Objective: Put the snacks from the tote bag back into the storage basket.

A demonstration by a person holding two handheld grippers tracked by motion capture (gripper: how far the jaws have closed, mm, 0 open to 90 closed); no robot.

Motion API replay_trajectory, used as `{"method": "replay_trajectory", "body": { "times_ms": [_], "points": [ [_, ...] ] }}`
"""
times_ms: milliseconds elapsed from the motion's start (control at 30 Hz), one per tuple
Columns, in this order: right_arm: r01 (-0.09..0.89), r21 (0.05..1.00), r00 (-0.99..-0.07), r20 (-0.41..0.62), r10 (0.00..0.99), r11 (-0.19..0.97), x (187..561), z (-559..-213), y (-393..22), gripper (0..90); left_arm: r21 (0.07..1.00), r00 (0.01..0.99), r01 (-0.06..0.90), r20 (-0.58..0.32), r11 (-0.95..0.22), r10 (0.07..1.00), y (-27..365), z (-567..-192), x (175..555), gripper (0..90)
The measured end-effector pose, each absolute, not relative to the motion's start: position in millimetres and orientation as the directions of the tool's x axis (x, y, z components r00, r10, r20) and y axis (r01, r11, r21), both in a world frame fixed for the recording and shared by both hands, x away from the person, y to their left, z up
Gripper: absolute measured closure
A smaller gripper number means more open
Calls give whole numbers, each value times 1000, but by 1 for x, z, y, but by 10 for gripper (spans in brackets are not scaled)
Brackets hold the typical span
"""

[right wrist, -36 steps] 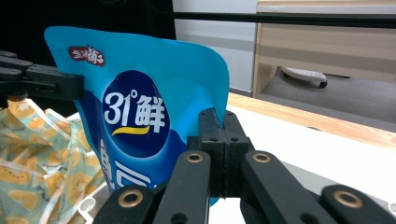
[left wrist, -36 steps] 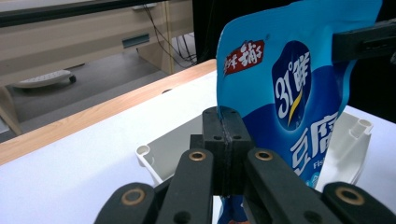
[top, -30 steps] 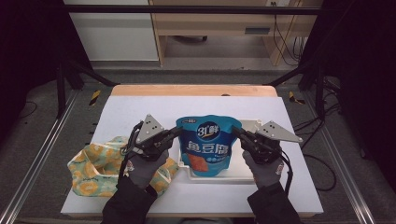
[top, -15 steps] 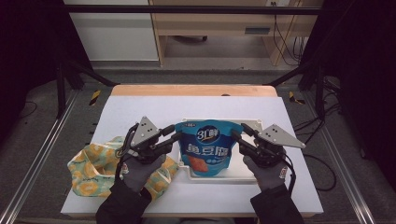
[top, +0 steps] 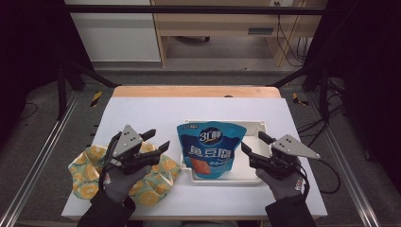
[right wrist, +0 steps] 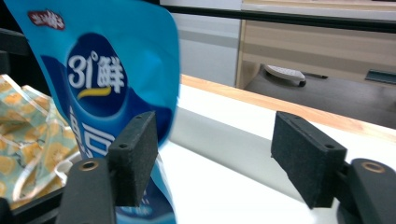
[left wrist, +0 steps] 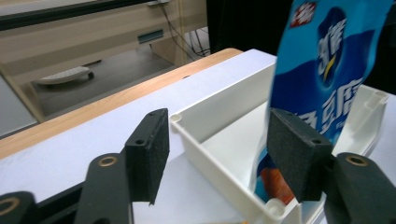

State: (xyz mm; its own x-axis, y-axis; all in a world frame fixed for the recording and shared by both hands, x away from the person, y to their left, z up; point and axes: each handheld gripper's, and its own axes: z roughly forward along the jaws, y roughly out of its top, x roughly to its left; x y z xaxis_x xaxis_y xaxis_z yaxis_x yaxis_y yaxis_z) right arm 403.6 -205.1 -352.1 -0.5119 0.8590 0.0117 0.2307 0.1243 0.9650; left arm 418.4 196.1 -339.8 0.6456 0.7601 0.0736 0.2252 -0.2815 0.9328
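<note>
From above, a blue snack pouch (top: 211, 149) is standing in a white tray (top: 253, 128) near the middle of the white table (top: 156, 111), its base resting on the tray floor and its top leaning toward the far rim; the left gripper (top: 158, 141) is hovering just beside the pouch's left edge, over a yellow-patterned bag (top: 87, 176) that is lying on the table, and its jaws have just been opening, gaping now with nothing between them; the right gripper (top: 254, 144) is sitting at the tray's right side, its jaws likewise having just been opening and standing wide, clear of the pouch; gloved hands are holding both tools.

Along the left gripper (left wrist: 219, 154), the two black pads are standing well apart; the tray's near corner (left wrist: 187, 135) is lying between them, while the pouch (left wrist: 327, 60) is rising behind the right-hand pad, seemingly just apart from it, though the blur is making contact hard to judge.

Along the right gripper (right wrist: 215, 156), the pads are spreading wide over the tray wall (right wrist: 224, 137); the pouch (right wrist: 107, 60) is showing beyond the left-hand pad, not gripped, and the patterned bag (right wrist: 28, 140) is showing past it at the far left.
</note>
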Motion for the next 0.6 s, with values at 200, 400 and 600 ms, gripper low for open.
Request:
{"method": "replay_trajectory", "body": {
  "times_ms": [200, 400, 600],
  "points": [
    [244, 964, -480, 28, 877, 103, 398, -358, -224, 277, 931, 605, 252, 63, -266, 794, 223, -348, 413, 338],
    [280, 955, -438, 32, 898, 102, 401, -372, -238, 266, 930, 575, 267, 56, -252, 816, 242, -356, 410, 321],
    [308, 942, -412, 3, 911, 136, 406, -382, -245, 261, 926, 543, 295, 40, -235, 839, 258, -365, 411, 312]
  ]
}}
